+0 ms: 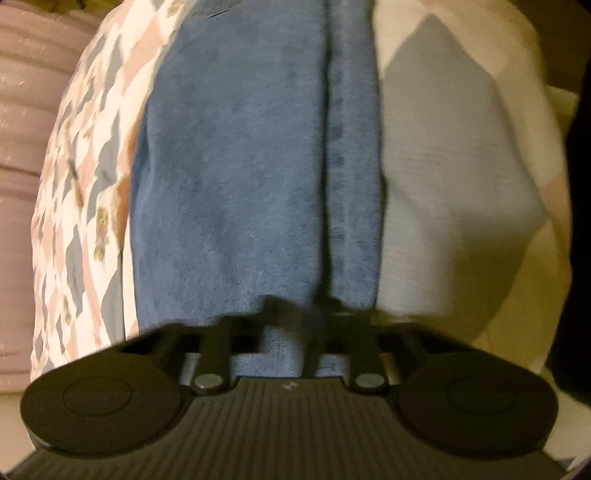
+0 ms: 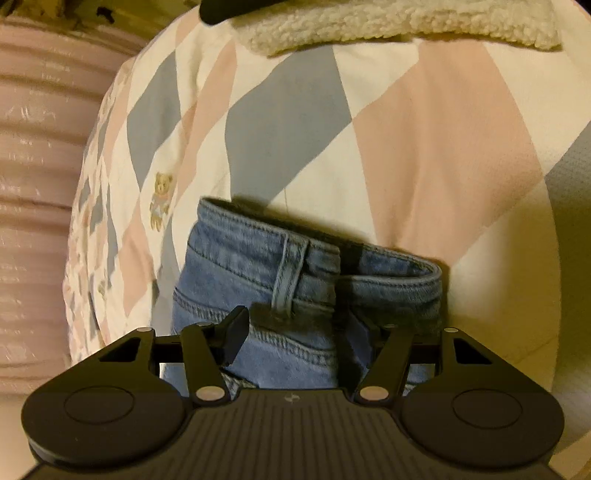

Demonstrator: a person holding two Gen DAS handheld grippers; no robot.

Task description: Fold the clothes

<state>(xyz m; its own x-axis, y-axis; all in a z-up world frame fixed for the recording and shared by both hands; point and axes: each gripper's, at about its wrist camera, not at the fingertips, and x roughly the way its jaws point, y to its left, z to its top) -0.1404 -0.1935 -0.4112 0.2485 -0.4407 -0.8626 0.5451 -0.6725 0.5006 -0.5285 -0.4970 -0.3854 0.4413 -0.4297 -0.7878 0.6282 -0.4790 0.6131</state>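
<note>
Jeans [image 2: 295, 266] on bedspread [image 2: 424, 147] (diamond-patterned)

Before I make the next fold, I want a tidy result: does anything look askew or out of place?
The jeans look a bit untidy: at the waistband the two layers are offset, not edge to edge. A fleecy cream item also lies on the patterned bedcover beyond them. No damage shows.

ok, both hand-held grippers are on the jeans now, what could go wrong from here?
1. The left hand-held gripper is shut on a thin bunch of the blue denim jeans; it may hold only the top layer, so the leg could sag when lifted.
2. The right hand-held gripper straddles the thick waistband by the belt loop; its jaws are still apart, so denim could slip.
3. The pastel diamond-patterned bedsheet could get pinched.
</note>
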